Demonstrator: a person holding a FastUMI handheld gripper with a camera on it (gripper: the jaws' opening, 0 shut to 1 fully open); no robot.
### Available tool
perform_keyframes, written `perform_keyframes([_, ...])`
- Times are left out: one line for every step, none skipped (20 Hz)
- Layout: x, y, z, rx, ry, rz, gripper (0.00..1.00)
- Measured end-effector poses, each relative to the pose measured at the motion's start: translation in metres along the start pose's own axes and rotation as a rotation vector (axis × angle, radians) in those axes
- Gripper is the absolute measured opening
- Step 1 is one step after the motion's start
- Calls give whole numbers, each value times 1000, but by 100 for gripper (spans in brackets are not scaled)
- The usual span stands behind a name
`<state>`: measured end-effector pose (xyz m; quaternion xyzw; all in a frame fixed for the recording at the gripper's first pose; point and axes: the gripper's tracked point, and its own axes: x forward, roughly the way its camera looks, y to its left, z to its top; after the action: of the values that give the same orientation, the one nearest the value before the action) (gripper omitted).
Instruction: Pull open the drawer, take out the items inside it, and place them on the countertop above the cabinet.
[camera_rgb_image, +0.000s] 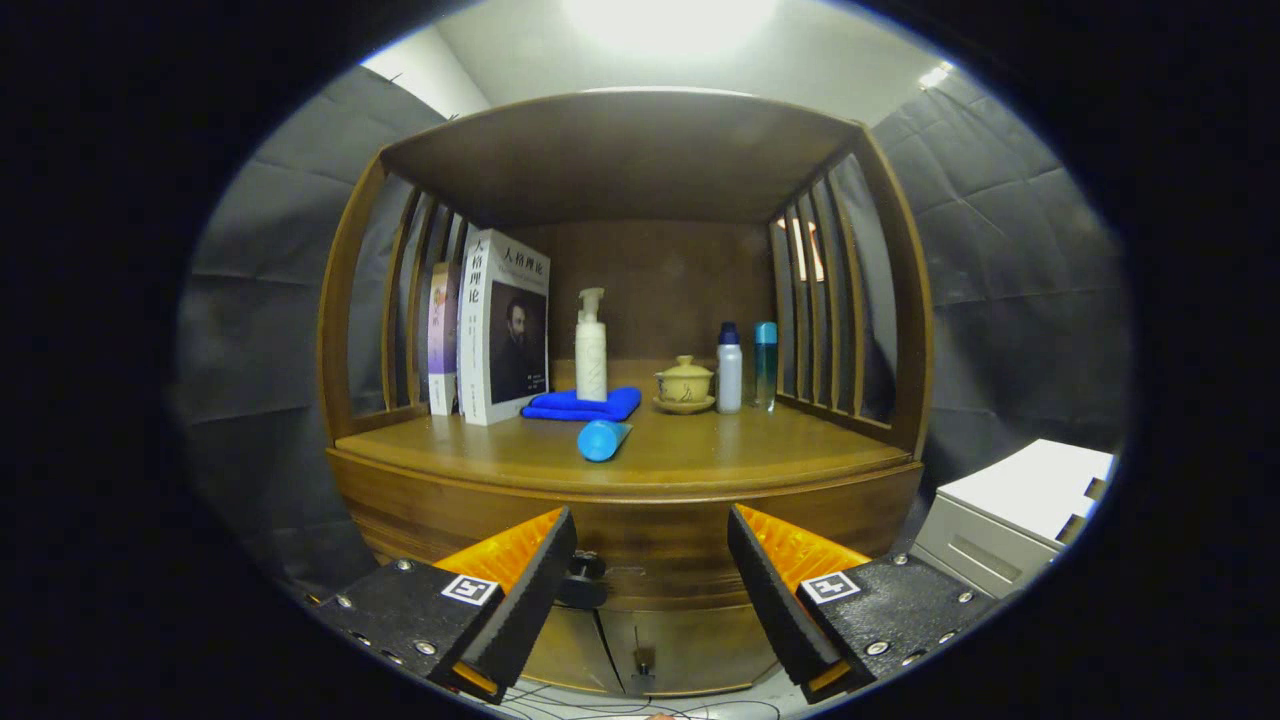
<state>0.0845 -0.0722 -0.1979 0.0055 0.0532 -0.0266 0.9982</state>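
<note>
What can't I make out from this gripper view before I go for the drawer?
- Drawer contents: the front is shut, so nothing inside shows.
- Knob: partly behind the open gripper's left finger.
- Lower cabinet doors: cut off by the view's edge.
- Book behind the big book: mostly covered by it.
- Bottles: labels too small to read.

I saw dark grey cloth walls (270, 300) hanging on both sides, creased in folds. A bright ceiling light (665, 20) glared overhead against a pale ceiling. Straight ahead stood a brown wooden cabinet (620, 480) with slatted sides and a roofed shelf. Off to the near right sat a low white unit (1020, 510). Pale floor showed below, crossed by thin cables (640, 708).
</note>
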Motion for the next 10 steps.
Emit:
perform_keyframes([-5,-6,8,-13,-12,-11,95])
perform_keyframes([-9,-11,15,-25,-25,-21,95])
perform_keyframes([-12,-14,22,-32,-34,-28,94])
perform_keyframes([-16,-17,27,-35,-41,-31,94])
perform_keyframes([-18,-19,30,-33,-48,-35,94])
perform_keyframes([-18,-20,33,-26,-55,-34,94])
perform_keyframes([-19,-22,34,-20,-55,-33,94])
perform_keyframes([-21,-24,34,-17,-55,-34,94])
perform_keyframes([-21,-25,33,-16,-52,-33,94])
perform_keyframes([-22,-26,32,-17,-49,-33,94])
